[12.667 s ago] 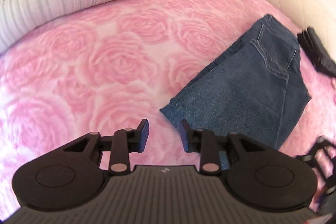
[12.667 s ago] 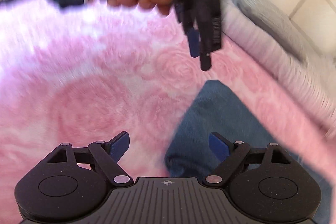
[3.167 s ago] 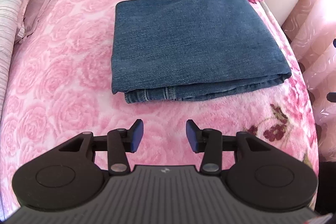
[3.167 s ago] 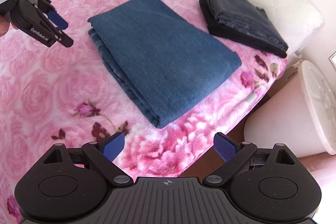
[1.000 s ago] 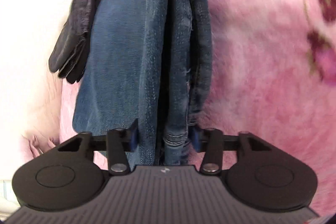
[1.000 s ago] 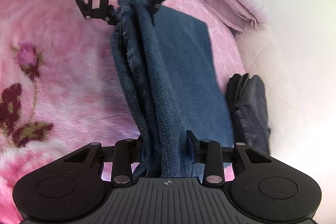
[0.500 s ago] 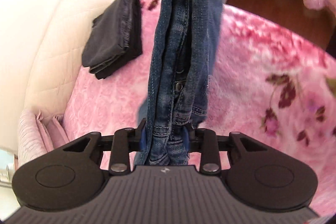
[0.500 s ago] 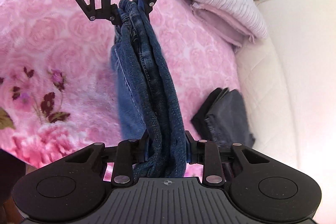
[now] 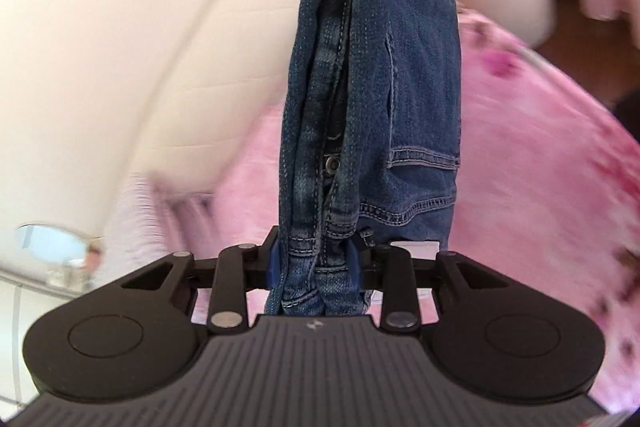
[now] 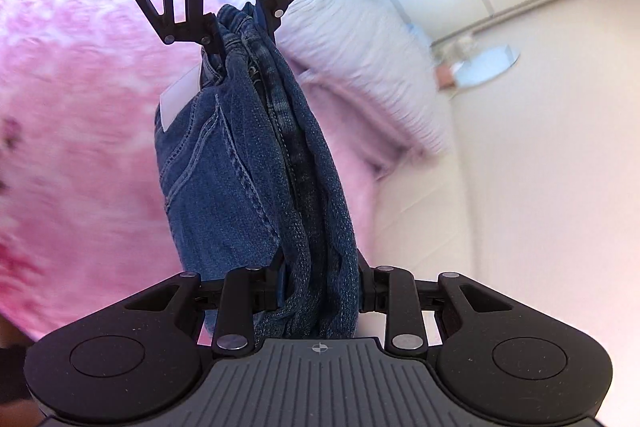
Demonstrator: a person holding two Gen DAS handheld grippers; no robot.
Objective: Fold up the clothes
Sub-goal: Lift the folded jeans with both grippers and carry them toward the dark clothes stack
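A folded pair of jeans (image 9: pixel 372 99) hangs stretched between two tools above the pink rose-patterned bed (image 9: pixel 540 167). At bottom centre, the left hand-held gripper (image 9: pixel 316 263) pinches one bunched end; the right hand-held gripper (image 10: pixel 322 293) clamps the other. Gripping both ends likely keeps the folded layers together while the bundle is carried clear of the bedding.

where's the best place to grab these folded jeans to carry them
At both ends of the thick bundled edge, as now: the left gripper and right gripper each pinch the stacked layers of the jeans from opposite ends. Clamping all layers likely keeps the fold together.
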